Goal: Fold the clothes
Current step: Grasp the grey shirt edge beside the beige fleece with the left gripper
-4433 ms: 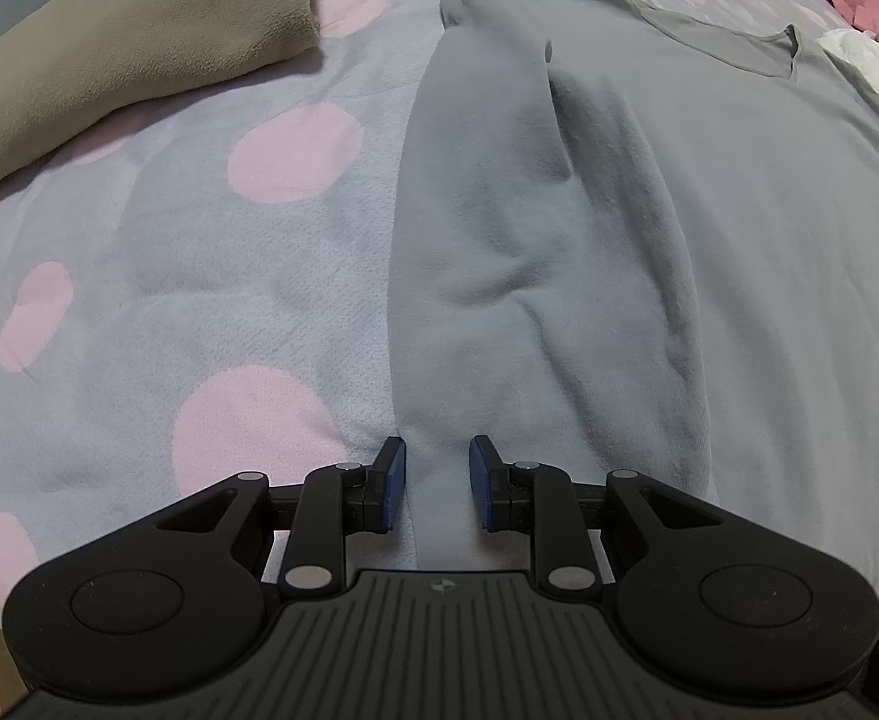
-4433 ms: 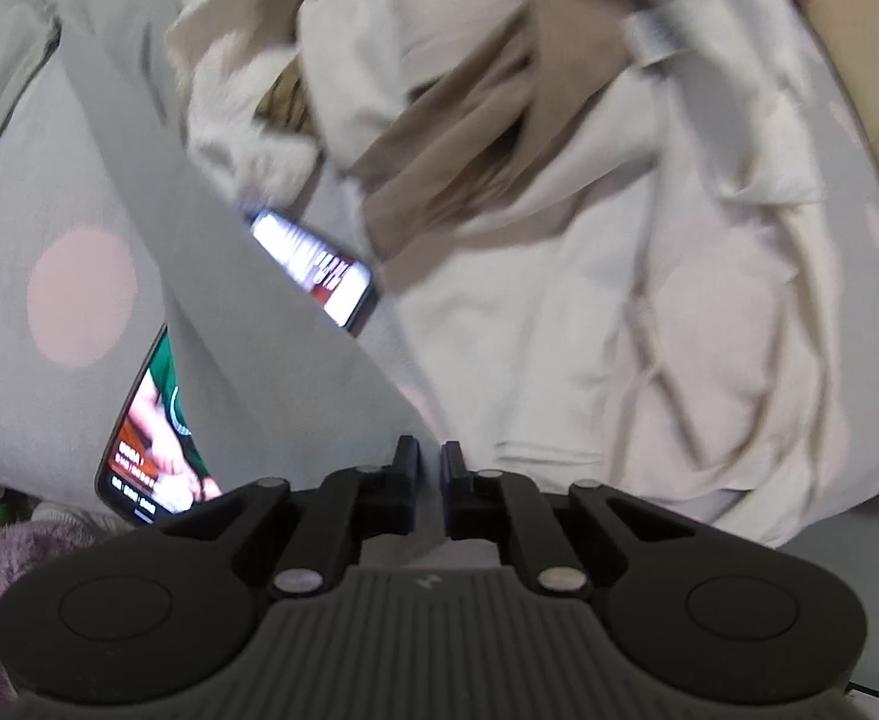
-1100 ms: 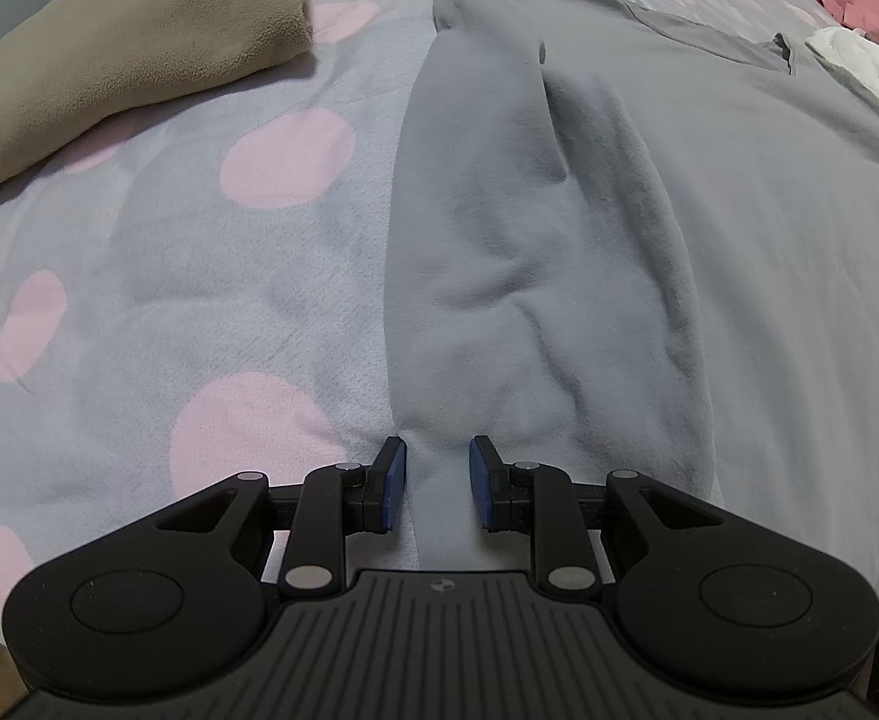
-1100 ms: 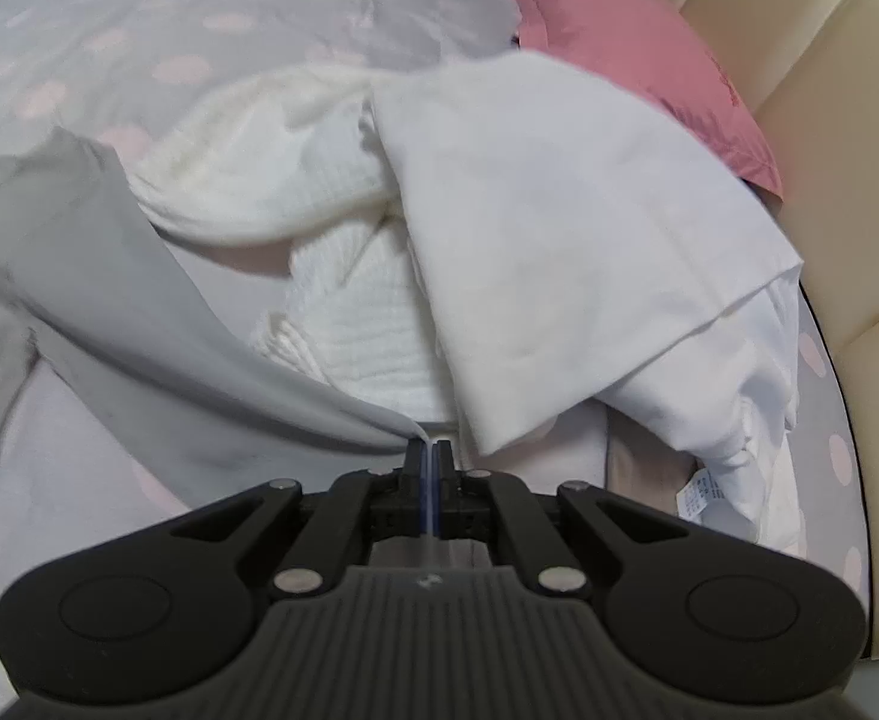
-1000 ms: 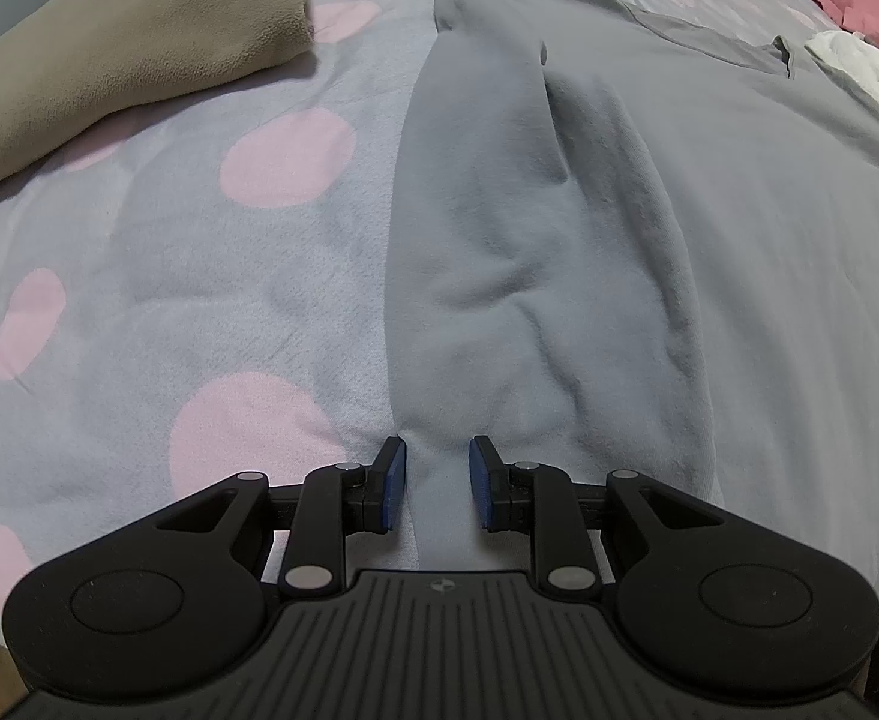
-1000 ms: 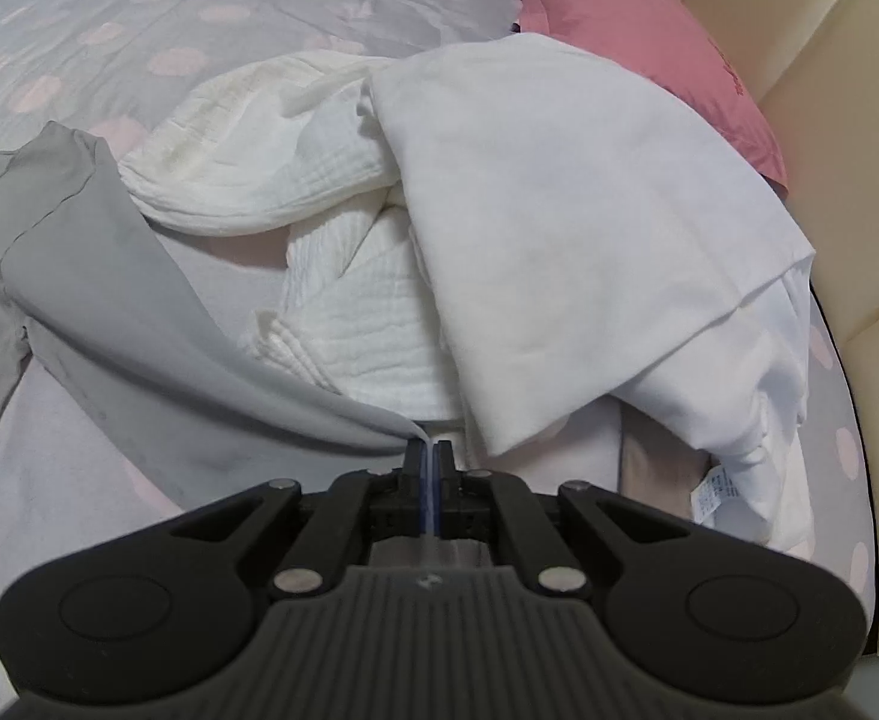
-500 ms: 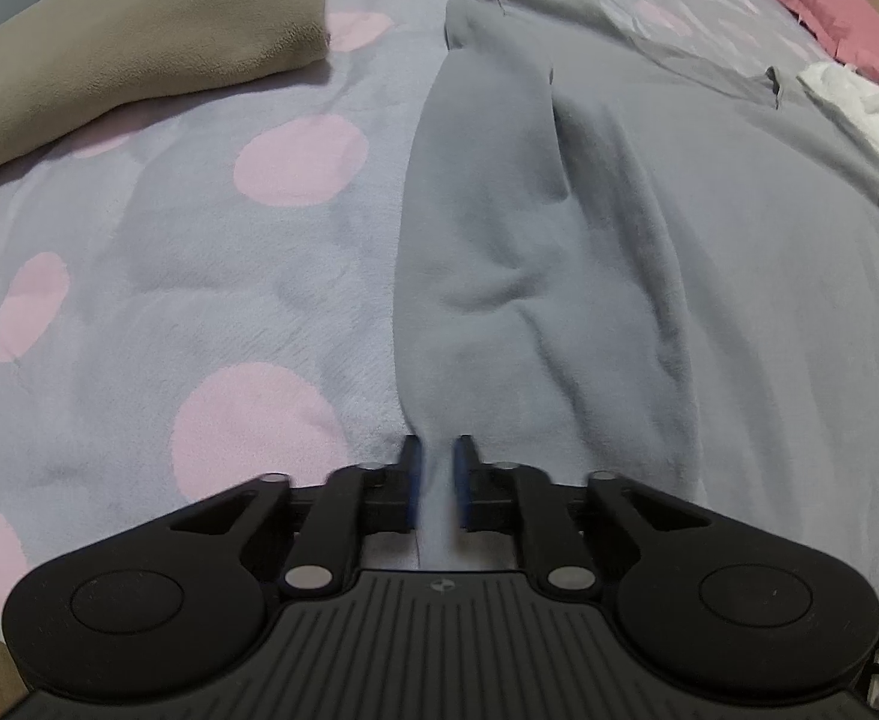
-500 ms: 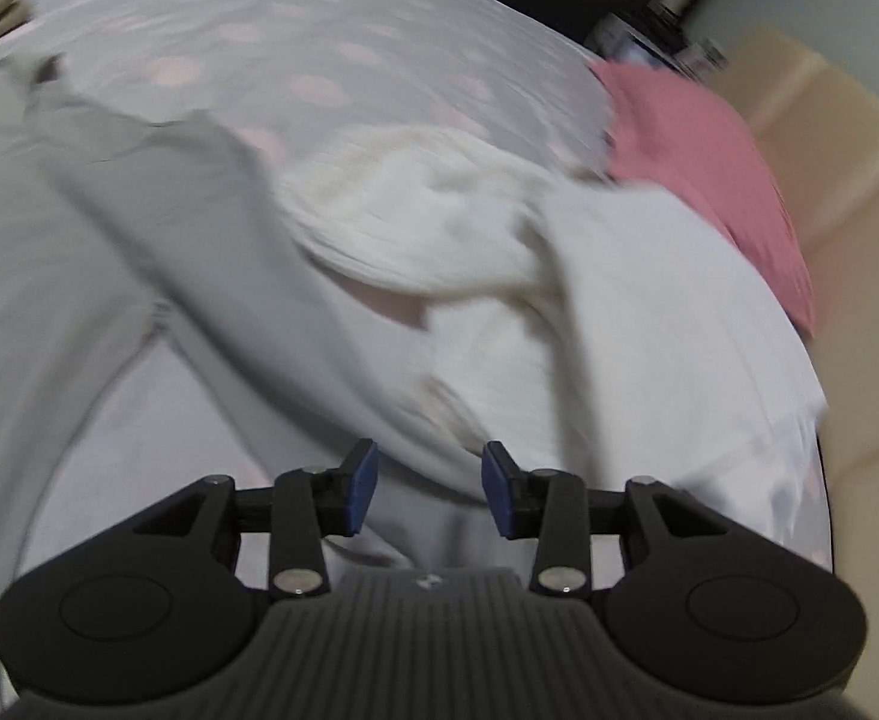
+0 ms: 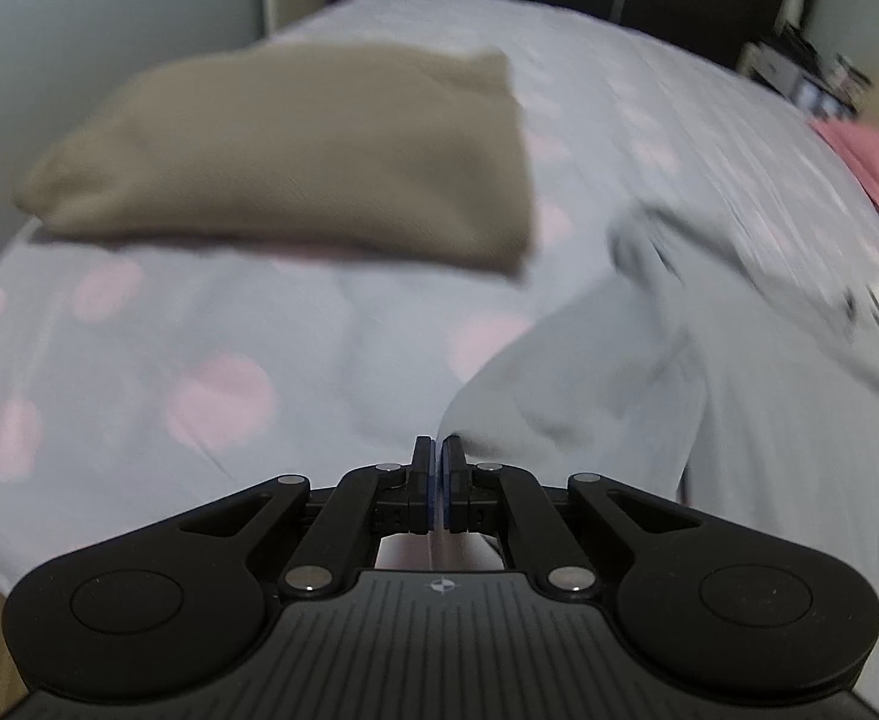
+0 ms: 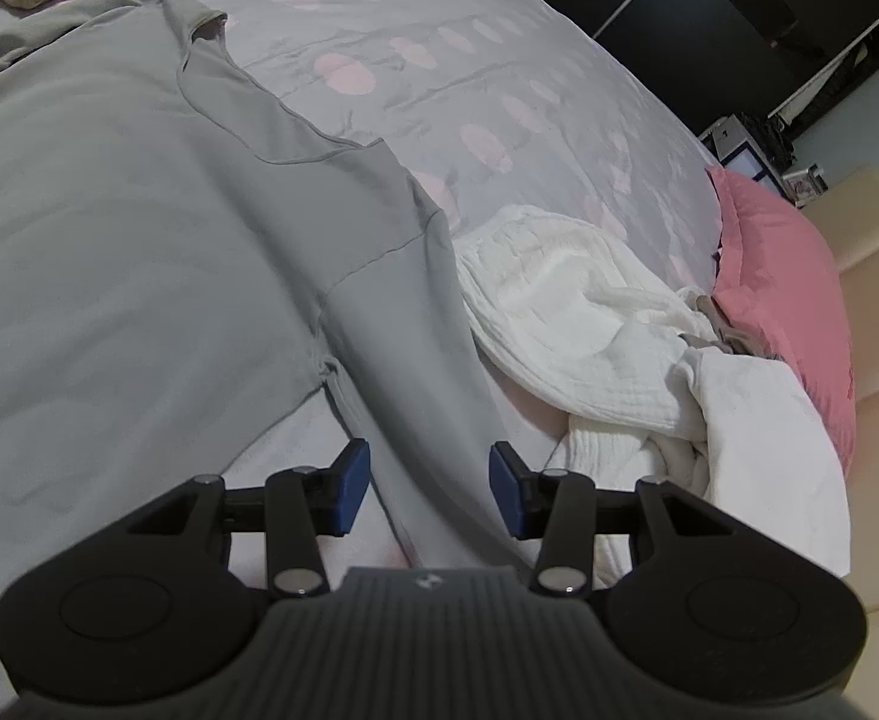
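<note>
Here the left gripper (image 9: 438, 450) is seen clamped shut on the cuff of the grey long-sleeved top (image 10: 109, 228), its blue pads pressed together on the fabric; the sleeve (image 9: 559, 384) is drawn up from the bedspread and runs away ahead and to the right of the tips. A folded tan garment (image 9: 295, 150) lies further ahead, to the left, on the pink-dotted bedspread (image 9: 139, 360). The right gripper (image 10: 430, 480) stands about half open, having just been opening; the other sleeve (image 10: 403, 360) lies flat between the parted jaws, touched by neither pad. White crumpled laundry (image 10: 589, 312) is piled just right of that sleeve, with a pink pillow (image 10: 781, 276) beyond it
</note>
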Demonstrator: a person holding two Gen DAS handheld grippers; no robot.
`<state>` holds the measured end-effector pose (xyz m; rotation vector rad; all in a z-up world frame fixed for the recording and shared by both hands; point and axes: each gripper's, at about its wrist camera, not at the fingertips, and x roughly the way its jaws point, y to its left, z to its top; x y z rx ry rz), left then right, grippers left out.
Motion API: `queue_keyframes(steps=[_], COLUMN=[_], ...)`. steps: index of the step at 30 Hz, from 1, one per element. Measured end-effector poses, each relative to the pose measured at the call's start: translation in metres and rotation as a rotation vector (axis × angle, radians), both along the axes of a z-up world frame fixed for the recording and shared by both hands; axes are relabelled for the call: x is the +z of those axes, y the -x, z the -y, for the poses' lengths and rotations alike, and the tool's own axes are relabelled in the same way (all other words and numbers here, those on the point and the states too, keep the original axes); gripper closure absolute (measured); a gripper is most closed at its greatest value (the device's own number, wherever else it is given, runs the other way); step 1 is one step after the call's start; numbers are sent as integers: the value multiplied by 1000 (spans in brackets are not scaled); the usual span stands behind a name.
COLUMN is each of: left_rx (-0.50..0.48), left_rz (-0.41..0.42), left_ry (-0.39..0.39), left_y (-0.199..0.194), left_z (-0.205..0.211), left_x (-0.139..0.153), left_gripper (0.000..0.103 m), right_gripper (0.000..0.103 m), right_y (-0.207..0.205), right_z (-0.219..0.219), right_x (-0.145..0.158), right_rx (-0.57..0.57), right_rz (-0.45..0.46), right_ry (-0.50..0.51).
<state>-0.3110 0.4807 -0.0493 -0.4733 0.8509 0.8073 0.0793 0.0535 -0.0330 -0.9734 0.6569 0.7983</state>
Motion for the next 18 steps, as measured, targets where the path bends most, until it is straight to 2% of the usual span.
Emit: queue_keyframes(steps=[4,9,13,16,17,18], left_rx=[24,81,122,97,85,72], left_rz=[-26,-37,-83,-143,-158,-160], left_ry=[-84,-165,-195,-216,-218,-212], left_y=[0,-10,-25,-34,-35,-36], left_z=[-38,-70,-82,-79,-76,-72], left_x=[19,21,10,1,0,0], left_gripper=[103,103,103,101,100,94], right_gripper=[55,55,55,55,55,55], right_y=[-5,-13,-19,-20,-20,-19], right_z=[-4,-5,-2,1,2,3], right_x=[-6,-13,-17,-18,-18,-18], right_rx=[-28,-64,-90,-91,-91,-90], right_rz=[-17,-23,-34,-52,-62,-73], right_ry=[13,40,51,47,41,35])
